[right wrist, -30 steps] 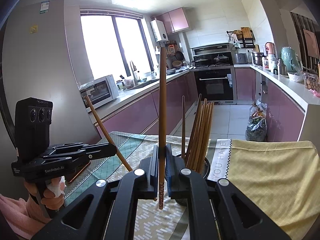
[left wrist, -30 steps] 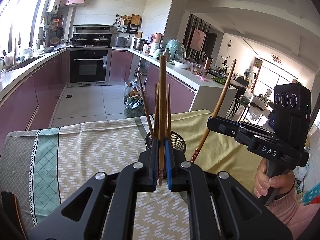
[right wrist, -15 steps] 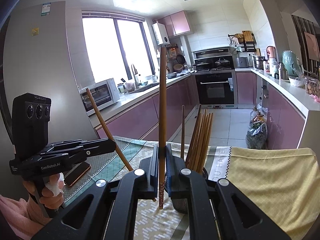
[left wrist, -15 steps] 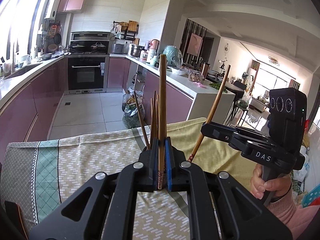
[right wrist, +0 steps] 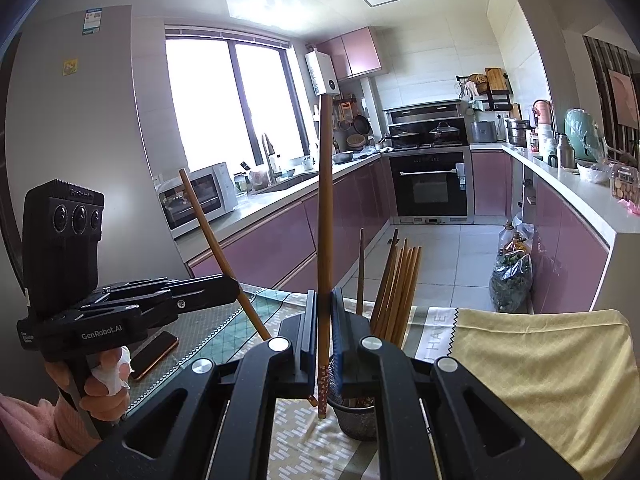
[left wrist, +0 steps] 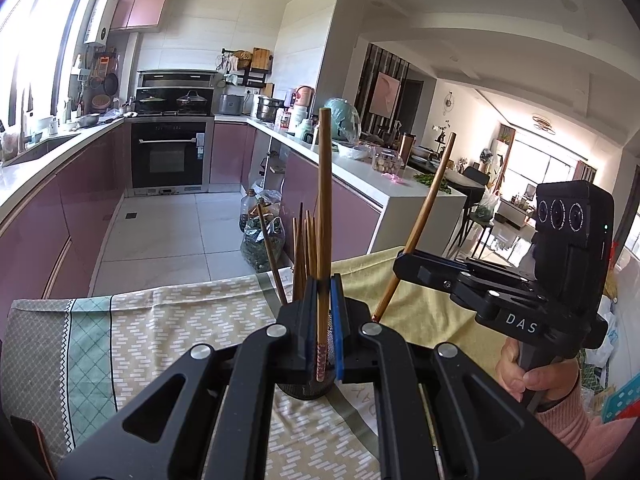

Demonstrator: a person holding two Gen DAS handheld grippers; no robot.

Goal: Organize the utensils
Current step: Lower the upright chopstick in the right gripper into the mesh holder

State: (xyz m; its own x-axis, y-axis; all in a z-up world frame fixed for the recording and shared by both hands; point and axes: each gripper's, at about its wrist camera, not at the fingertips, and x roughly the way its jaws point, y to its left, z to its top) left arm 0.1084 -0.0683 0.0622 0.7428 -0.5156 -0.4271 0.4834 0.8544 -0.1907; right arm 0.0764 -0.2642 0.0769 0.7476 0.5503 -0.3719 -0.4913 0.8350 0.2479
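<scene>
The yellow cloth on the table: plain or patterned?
The yellow cloth bears a faint pale lattice pattern, clearest in the right wrist view.

- The black plastic left gripper has blue pads and round silver screws on its arms.
- The black plastic right gripper looks the same.
- White letters mark the side of each.
- Both wrists wear a soft pink sleeve.
</scene>
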